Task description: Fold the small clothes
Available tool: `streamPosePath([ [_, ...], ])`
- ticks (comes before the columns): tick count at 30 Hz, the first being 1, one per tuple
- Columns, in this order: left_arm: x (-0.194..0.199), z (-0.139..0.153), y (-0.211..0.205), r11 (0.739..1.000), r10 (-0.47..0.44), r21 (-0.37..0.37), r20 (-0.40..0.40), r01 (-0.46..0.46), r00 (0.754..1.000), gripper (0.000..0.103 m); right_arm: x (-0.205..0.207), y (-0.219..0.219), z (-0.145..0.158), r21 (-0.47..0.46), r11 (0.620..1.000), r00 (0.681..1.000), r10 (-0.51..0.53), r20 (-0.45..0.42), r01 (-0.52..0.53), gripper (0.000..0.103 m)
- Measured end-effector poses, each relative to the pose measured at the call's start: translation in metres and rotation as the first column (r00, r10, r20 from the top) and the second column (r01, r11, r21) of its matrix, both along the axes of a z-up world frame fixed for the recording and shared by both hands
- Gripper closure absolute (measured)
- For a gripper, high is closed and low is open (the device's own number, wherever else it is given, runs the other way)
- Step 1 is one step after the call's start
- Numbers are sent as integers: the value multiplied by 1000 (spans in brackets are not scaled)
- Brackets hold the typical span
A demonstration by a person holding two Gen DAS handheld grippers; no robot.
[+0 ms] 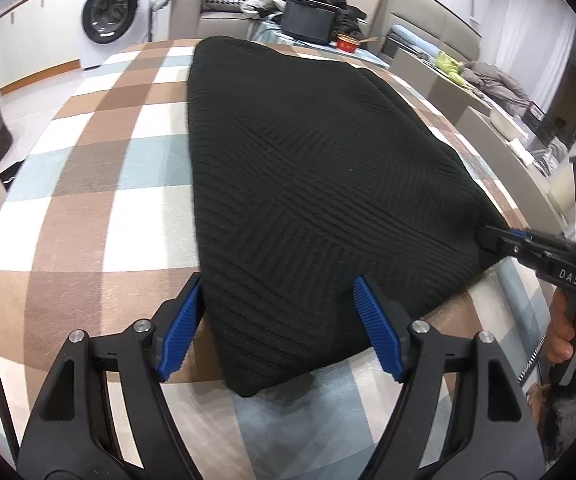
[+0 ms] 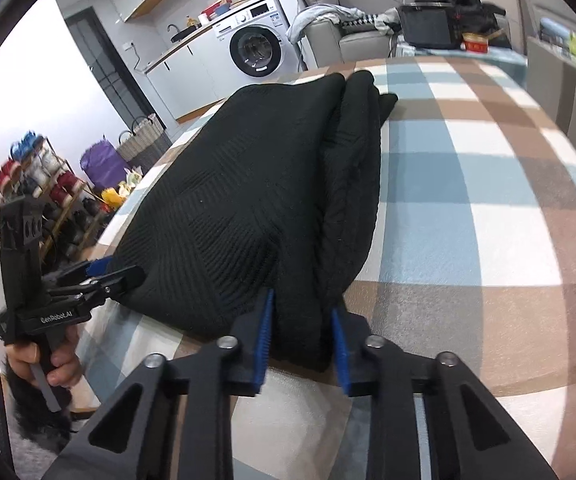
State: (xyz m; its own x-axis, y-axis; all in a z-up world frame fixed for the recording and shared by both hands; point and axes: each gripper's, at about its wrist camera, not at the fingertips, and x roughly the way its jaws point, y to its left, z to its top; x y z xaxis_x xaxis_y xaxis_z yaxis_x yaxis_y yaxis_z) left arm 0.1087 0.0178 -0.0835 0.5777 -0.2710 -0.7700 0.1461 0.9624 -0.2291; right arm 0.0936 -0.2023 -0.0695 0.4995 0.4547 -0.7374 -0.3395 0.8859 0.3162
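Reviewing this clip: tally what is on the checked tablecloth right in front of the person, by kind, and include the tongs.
Black knit garment, partly folded, on the checked tablecloth: 1
Tongs: 2, the left tongs with fingers spread wide around the garment's near corner, and the right tongs with fingers either side of the garment's near edge
Total: 3

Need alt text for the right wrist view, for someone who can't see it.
The right gripper pinches the near edge of a folded black knit garment lying on a checked tablecloth. The left gripper is at its left corner.
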Motion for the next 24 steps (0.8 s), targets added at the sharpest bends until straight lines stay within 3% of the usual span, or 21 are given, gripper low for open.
streamPosePath([
  [8,4,2,-4,999,-37,40,28,36,999,68,1,4,0,-23,1000,1000,-8,17,8,82],
  [24,32,3,2,998,-7,66,32,5,999,71,21,15,-6,-12,1000,1000,4,9,-4,82],
])
